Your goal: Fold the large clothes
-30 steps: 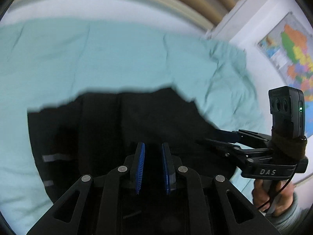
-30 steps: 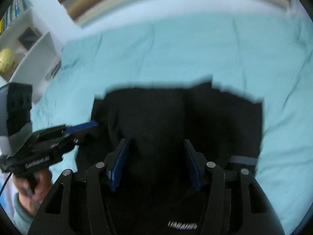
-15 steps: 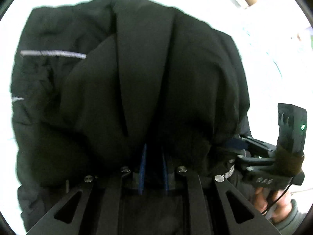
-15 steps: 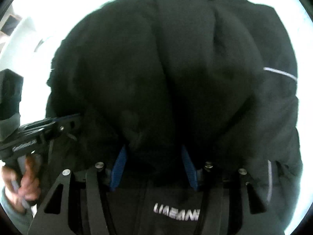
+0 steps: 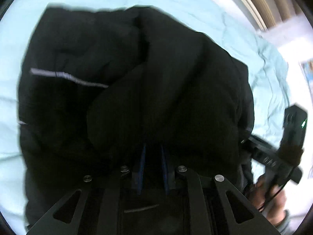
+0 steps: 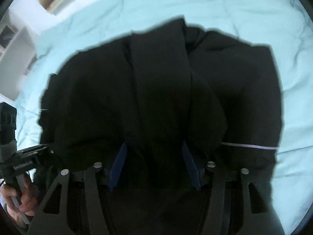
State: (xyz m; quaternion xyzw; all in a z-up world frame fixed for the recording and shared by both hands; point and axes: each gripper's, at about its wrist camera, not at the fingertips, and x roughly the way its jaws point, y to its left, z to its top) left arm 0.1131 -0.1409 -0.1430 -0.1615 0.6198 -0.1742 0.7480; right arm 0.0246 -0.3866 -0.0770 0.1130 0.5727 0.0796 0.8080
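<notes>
A large black padded jacket [image 5: 137, 90] with thin grey reflective strips lies bunched on a light teal bed sheet [image 5: 270, 82]. It fills most of the right wrist view too [image 6: 160, 98]. My left gripper [image 5: 153, 150] is shut on a thick fold of the jacket; its blue pads are narrowly apart with fabric draped over the tips. My right gripper [image 6: 154, 148] has its blue pads wide apart, with jacket fabric bulging over and between them. The right gripper also shows in the left wrist view [image 5: 273, 156], and the left gripper in the right wrist view [image 6: 25, 156].
The teal sheet [image 6: 254, 15] spreads around the jacket on all sides. White shelving [image 6: 13, 45] stands at the left of the bed. A wooden headboard [image 5: 264, 4] and a wall map [image 5: 309, 68] are at the far right.
The jacket's near edge was lifted and carried forward over the garment; the bulk rose close to both cameras. Now both grippers sit slightly lower and the bed shows around the jacket again.
</notes>
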